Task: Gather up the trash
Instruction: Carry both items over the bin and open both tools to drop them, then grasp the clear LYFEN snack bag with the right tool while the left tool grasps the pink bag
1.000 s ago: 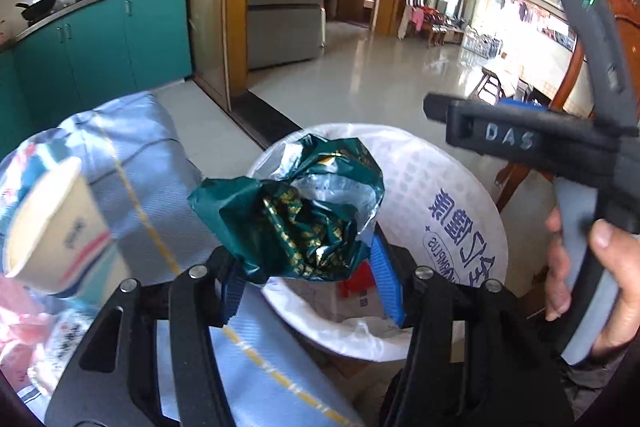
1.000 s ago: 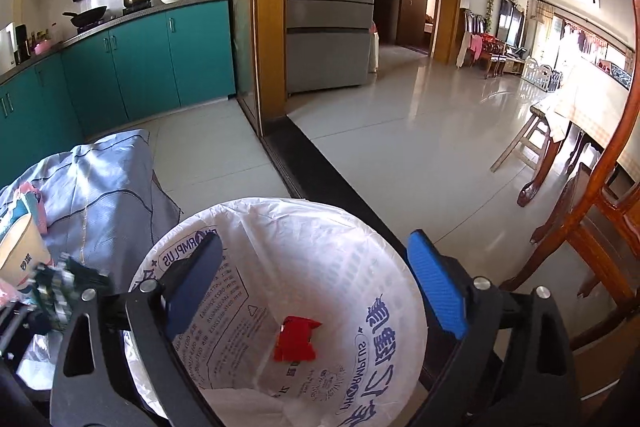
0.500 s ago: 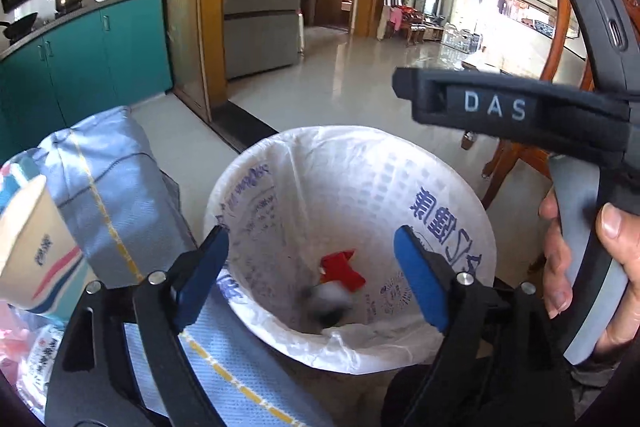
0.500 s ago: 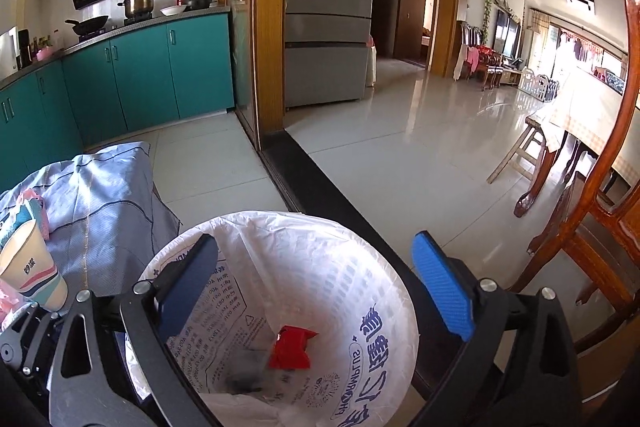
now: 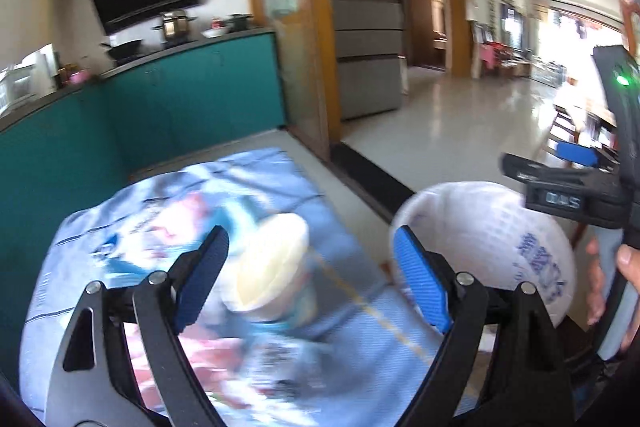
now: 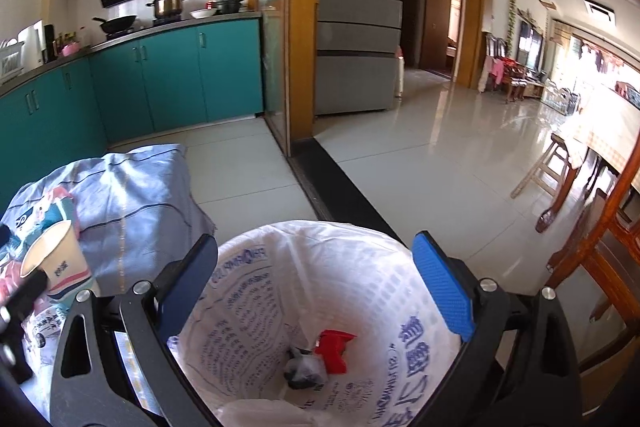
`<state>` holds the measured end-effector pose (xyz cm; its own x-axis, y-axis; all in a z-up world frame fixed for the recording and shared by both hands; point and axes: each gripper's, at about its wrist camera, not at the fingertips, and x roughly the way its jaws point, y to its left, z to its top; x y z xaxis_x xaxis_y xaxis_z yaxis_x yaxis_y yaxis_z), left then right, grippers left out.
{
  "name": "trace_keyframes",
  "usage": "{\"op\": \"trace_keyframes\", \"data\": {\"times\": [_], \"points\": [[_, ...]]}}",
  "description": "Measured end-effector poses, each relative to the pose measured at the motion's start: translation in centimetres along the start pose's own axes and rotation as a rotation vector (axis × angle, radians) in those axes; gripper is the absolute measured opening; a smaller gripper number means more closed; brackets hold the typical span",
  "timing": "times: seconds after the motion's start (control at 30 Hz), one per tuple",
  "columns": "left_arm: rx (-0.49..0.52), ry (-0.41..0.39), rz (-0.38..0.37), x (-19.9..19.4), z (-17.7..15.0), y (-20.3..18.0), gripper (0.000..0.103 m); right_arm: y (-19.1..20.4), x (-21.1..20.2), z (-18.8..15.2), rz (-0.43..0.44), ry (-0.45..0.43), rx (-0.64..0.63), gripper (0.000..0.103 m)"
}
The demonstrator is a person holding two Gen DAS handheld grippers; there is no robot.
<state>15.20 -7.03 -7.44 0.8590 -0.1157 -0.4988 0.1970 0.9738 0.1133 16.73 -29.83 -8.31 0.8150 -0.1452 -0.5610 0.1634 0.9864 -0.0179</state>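
Spreading wide with nothing between its blue pads, the left gripper (image 5: 310,279) is hanging over a paper cup (image 5: 272,267), which is standing upright on a table draped in a blue-grey cloth (image 5: 360,291). The picture from this side is blurred, so the pink and teal wrappers (image 5: 176,211) lying around the cup are hard to make out. To the right of the table, the bin (image 5: 500,227) with its white printed liner is sitting on the floor just beside the cloth's edge.

The right gripper (image 6: 316,287) is likewise gaping open and empty, hovering directly above the bin (image 6: 404,263). Down at the bottom of the liner, a crumpled dark wrapper (image 6: 302,367) is lying against a red scrap (image 6: 334,345). Off to the left in this view, the paper cup (image 6: 58,263) is standing on the cloth (image 6: 136,195) among more wrappers (image 6: 44,207). Beyond, teal kitchen cabinets (image 6: 168,79) are running along the wall, and a grey fridge (image 6: 358,15) is standing past a wooden door frame. A wooden chair (image 6: 608,239) is showing at the right edge.
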Motion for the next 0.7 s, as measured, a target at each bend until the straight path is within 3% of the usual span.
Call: {"op": "trace_keyframes", "data": {"times": [0.27,0.5,0.7], "points": [[-0.087,0.048,0.133,-0.6,-1.0,7.3,0.085,4.8,0.2,0.0,0.096,0.007,-0.080,0.096],[-0.173,0.072,0.209,-1.5,-2.1,12.8,0.085,10.9,0.7,-1.0,0.500,0.132,-0.175,0.096],[-0.220,0.084,0.238,-2.5,-2.5,15.6,0.085,17.6,-0.8,-3.8,0.741,0.220,-0.346,0.096]]}}
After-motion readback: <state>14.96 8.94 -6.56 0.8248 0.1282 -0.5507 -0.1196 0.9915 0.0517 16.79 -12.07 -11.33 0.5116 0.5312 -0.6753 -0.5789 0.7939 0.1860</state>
